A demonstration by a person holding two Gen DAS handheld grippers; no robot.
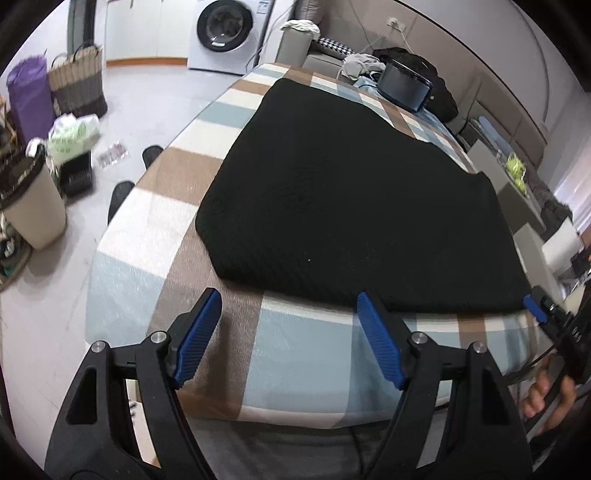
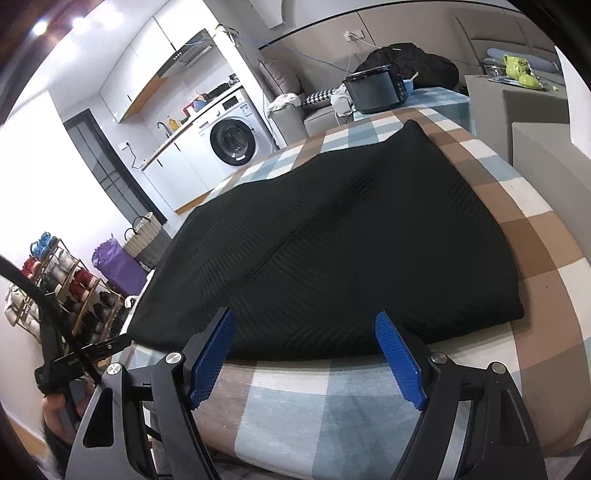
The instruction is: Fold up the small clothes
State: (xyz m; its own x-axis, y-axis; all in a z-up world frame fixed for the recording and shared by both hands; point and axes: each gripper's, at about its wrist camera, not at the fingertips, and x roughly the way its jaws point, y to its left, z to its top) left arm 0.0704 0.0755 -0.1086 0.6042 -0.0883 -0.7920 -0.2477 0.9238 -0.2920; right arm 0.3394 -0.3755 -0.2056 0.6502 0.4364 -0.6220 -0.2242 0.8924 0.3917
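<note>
A black knitted garment point(image 1: 351, 192) lies spread flat on the checked tablecloth point(image 1: 295, 350), filling most of the table. My left gripper point(image 1: 288, 299) stands open just short of the garment's near hem, towards its left end, with only cloth of the table between its blue pads point(image 1: 195, 339). In the right wrist view the same garment point(image 2: 332, 251) fills the middle. My right gripper point(image 2: 306, 319) is open too, its tips at the near hem, nothing pinched. The right gripper point(image 1: 535, 308) also shows at the far right of the left wrist view, held by a hand point(image 1: 546, 398).
A dark cooker pot point(image 2: 376, 88) and a black bag point(image 2: 410, 59) stand at the table's far end. The table edge point(image 1: 122, 206) drops off to the left, with a bin point(image 1: 33, 206), baskets point(image 1: 77, 81) and a washing machine point(image 1: 225, 29) on the floor side. A shoe rack point(image 2: 62, 291) stands at the left.
</note>
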